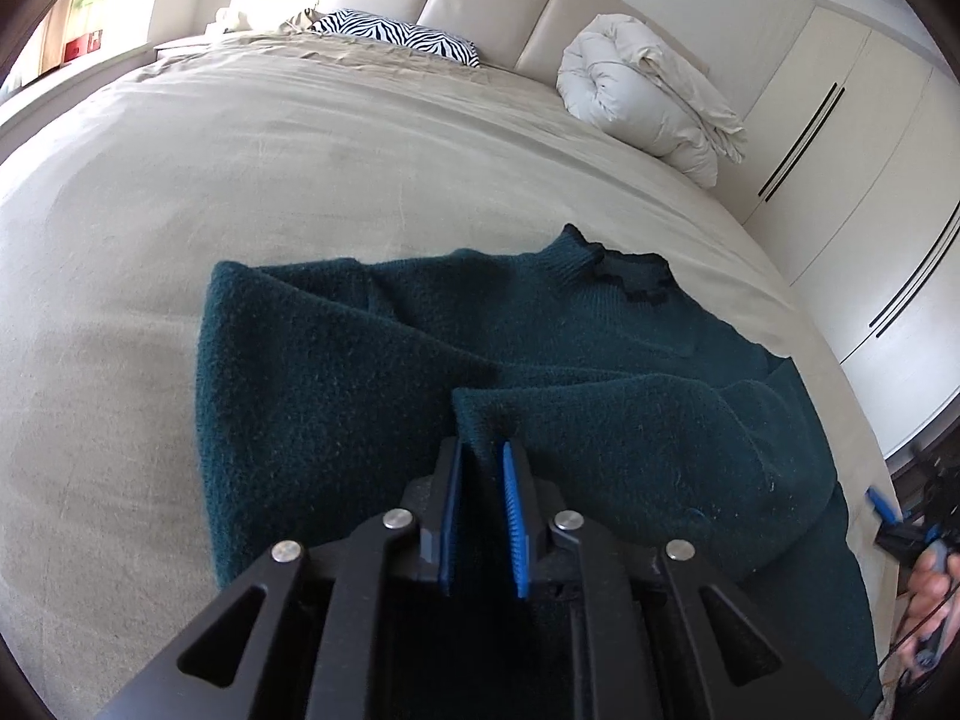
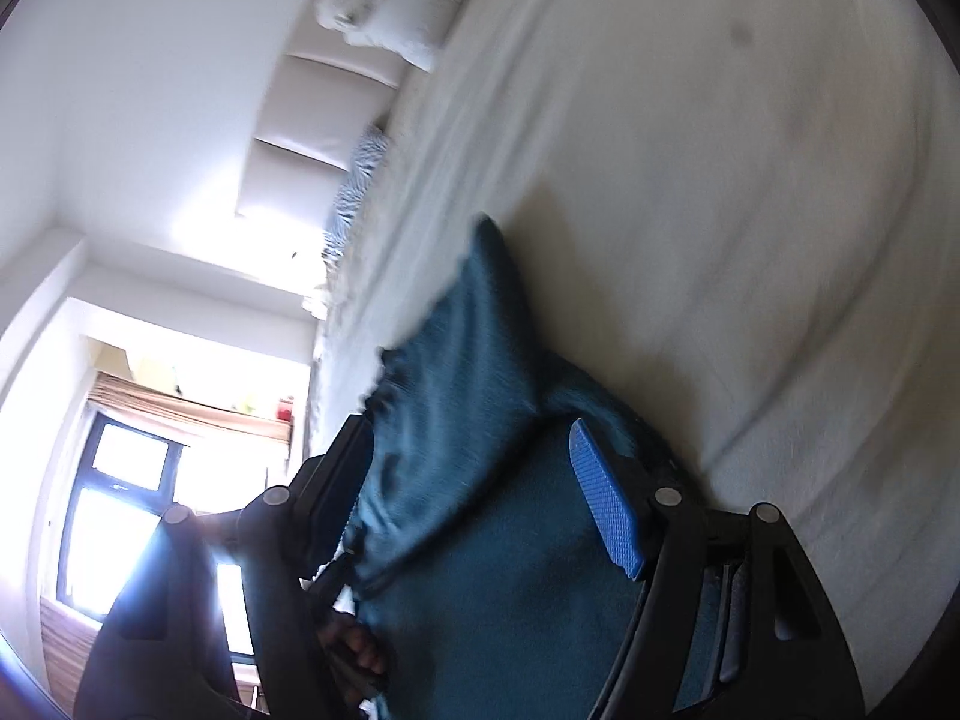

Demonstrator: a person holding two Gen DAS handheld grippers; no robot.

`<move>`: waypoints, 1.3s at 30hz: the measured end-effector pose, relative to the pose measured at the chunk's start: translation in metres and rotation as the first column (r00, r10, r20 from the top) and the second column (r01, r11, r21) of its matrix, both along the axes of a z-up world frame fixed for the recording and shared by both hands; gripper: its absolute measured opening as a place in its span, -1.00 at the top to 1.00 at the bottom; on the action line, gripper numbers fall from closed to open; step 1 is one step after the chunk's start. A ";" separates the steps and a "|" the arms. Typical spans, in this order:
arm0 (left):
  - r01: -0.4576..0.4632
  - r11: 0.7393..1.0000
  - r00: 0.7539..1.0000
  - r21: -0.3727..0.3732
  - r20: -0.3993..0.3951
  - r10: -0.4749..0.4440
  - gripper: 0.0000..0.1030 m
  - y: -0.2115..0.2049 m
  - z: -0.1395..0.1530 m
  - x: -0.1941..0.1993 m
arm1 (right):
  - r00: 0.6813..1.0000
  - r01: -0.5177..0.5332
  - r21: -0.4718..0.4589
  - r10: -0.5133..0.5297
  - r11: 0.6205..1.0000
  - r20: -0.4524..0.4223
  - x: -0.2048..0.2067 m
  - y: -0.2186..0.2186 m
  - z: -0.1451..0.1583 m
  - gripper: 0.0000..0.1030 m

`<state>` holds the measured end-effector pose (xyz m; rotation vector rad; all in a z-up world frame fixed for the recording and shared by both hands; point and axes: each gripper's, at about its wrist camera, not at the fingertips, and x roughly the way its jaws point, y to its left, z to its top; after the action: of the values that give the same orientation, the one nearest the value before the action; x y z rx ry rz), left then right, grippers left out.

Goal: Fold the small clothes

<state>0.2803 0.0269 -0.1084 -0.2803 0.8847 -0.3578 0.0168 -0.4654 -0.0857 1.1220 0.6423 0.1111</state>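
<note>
Beige bed (image 1: pixel 252 192): green sweater (image 1: pixel 336 372) spread just ahead of gripper; zebra pillow (image 1: pixel 399 36), rolled duvet (image 1: pixel 636 114) far beyond.

Bed (image 1: pixel 210 180) is filling most of the left wrist view, beige sheet lying smooth with faint creases. Padded cream headboard (image 1: pixel 492 0) is running along the far edge. Zebra-print pillow (image 1: pixel 399 36) is sitting at the far edge against the headboard, rolled white duvet (image 1: pixel 648 102) is resting near the far right corner. White wardrobe doors (image 1: pixel 852 138) with long dark handles are standing just beside the bed's right edge. In the right wrist view, a dark-framed window (image 2: pixel 120 480) is blowing out with daylight, a tan blind (image 2: pixel 192 411) is hanging at its top, white walls (image 2: pixel 150 60) are meeting above it. That view is motion-blurred.
</note>
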 end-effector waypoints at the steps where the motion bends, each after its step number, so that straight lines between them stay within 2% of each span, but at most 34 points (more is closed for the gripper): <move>1: -0.001 1.000 1.000 0.002 0.002 0.001 0.69 -0.001 0.000 0.000 | 1.000 -0.004 0.000 0.004 1.000 0.011 0.003 -0.002 0.005 -0.32; 5: -0.004 1.000 1.000 -0.011 0.012 0.004 0.66 0.000 -0.002 -0.001 | 0.992 -0.125 -0.014 0.125 0.992 0.016 0.044 0.009 0.019 -0.32; 11: 0.018 1.000 0.999 0.006 0.026 -0.018 0.44 -0.007 -0.003 -0.004 | 0.961 -0.252 0.005 0.251 0.968 -0.114 0.112 0.033 -0.012 -0.32; 12: 0.024 1.000 0.999 0.012 0.032 -0.024 0.39 -0.008 -0.003 -0.004 | 0.961 -0.242 -0.005 0.239 0.970 -0.136 0.120 0.032 -0.018 -0.32; 18: 0.029 0.999 0.999 -0.013 0.042 -0.029 0.36 -0.006 -0.006 -0.005 | 0.984 -0.134 0.022 0.135 0.991 -0.114 0.151 -0.001 -0.025 -0.29; 22: 0.031 0.998 0.999 -0.047 0.036 -0.029 0.36 -0.002 -0.009 -0.004 | 0.980 -0.142 -0.029 0.136 0.990 -0.144 0.179 -0.009 -0.024 -0.29; 25: 0.031 0.999 0.999 -0.043 0.039 -0.029 0.36 -0.003 -0.009 -0.005 | 0.978 -0.148 -0.054 0.139 0.987 -0.154 0.188 -0.011 -0.023 -0.29; 29: 0.031 0.998 0.999 -0.054 0.034 -0.030 0.36 -0.002 -0.008 -0.005 | 0.977 -0.170 -0.059 0.161 0.984 -0.138 0.171 -0.010 -0.022 -0.29; 32: 0.033 0.997 0.999 -0.075 0.015 -0.032 0.35 0.004 -0.002 -0.008 | 0.973 -0.198 -0.052 0.190 0.979 -0.129 0.137 -0.003 -0.023 -0.29; 34: 0.017 0.998 1.000 -0.068 -0.001 -0.017 0.25 0.009 0.005 -0.019 | 0.974 -0.201 -0.080 0.191 0.976 -0.118 0.108 -0.003 -0.018 -0.29; 35: -0.007 0.998 1.000 -0.069 -0.010 0.006 0.08 0.014 0.012 -0.031 | 0.975 -0.197 -0.096 0.185 0.976 -0.123 0.091 -0.004 -0.015 -0.30; 36: -0.030 0.996 1.000 -0.085 -0.012 0.029 -0.11 0.020 0.018 -0.043 | 0.973 -0.196 -0.094 0.183 0.976 -0.138 0.071 -0.007 -0.014 -0.30; 39: -0.101 0.982 0.994 -0.158 0.017 0.105 -0.32 0.043 0.035 -0.092 | 0.983 -0.159 -0.071 0.151 0.985 -0.109 0.024 -0.013 -0.012 -0.30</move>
<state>0.1883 0.0700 -0.0737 -0.4643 0.8154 -0.3345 0.0406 -0.4783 -0.0973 1.0054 0.8201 0.1608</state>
